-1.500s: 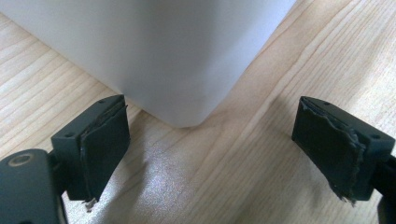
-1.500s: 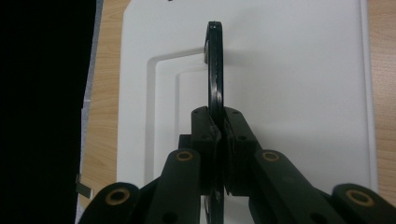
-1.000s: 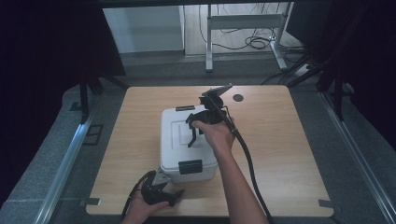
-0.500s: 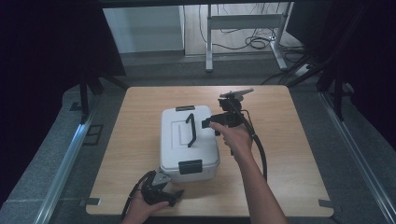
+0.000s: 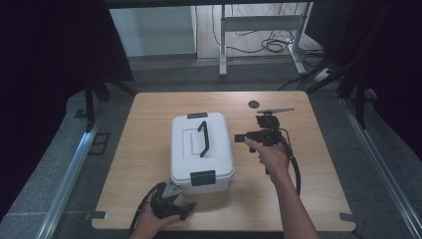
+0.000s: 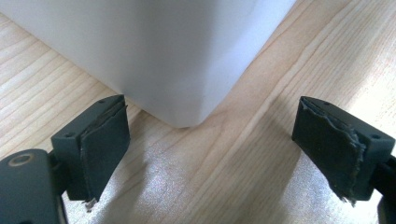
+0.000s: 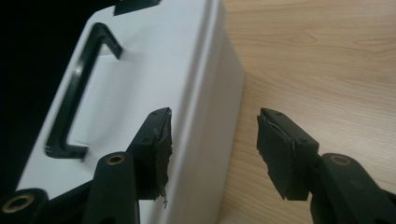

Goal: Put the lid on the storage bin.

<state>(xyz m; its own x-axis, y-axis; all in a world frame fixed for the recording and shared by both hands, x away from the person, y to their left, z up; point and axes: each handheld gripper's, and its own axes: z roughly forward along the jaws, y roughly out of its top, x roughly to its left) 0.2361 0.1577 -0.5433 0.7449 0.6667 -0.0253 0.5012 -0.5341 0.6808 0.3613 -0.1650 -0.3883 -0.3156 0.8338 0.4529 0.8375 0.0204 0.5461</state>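
The right tool (image 5: 247, 138) has drawn back off the black handle (image 5: 203, 139) of the white plastic lidded box (image 5: 201, 152), mid-surface, and hangs released beside it; the handle now stands upright. The left tool (image 5: 175, 199), also released, waits at the box's near corner.

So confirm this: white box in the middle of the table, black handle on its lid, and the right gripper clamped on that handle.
Not clamped. In the high view the right gripper sits beside the box, off its right side, jaws open; the handle is untouched. The rest is right.
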